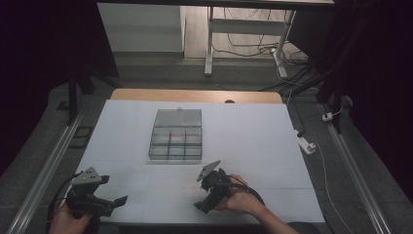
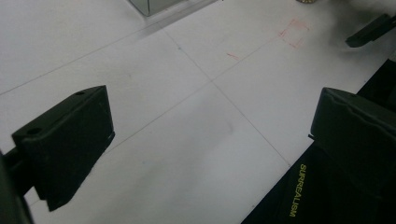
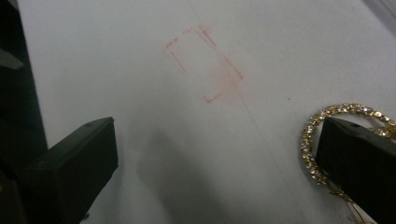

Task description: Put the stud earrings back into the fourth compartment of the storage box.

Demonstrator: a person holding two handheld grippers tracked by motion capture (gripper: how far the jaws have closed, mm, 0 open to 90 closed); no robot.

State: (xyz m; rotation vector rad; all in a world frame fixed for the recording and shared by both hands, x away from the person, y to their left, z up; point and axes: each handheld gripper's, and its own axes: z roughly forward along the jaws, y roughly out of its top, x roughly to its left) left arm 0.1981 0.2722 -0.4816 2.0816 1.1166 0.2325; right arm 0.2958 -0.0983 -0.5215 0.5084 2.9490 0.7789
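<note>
Resting on a white table are a clear compartment box and two hand-held grippers. The clear compartment box sits toward the middle of the table, a little nearer the far edge, with its lid folded back toward that edge. Its small square compartments are see-through, and what they hold cannot be made out.

At the near left corner of the table, the person's left hand holds the left gripper low over the surface, pointing toward the right edge. In the left gripper view its two black jaws stand wide apart with bare white table between them, holding nothing.

Near the middle of the near edge, the right hand holds the right gripper, angled down toward the near edge. Its jaws are also spread wide and grip nothing. In the right gripper view a gold ring-shaped ornament, set with small sparkling stones, lies flat on the table, partly hidden behind one jaw. It is not between the jaws.

A faint red rectangle mark is drawn on the table surface, just beyond the right gripper's jaws. A yellow word on black fabric shows at the table's near edge in the left gripper view.
</note>
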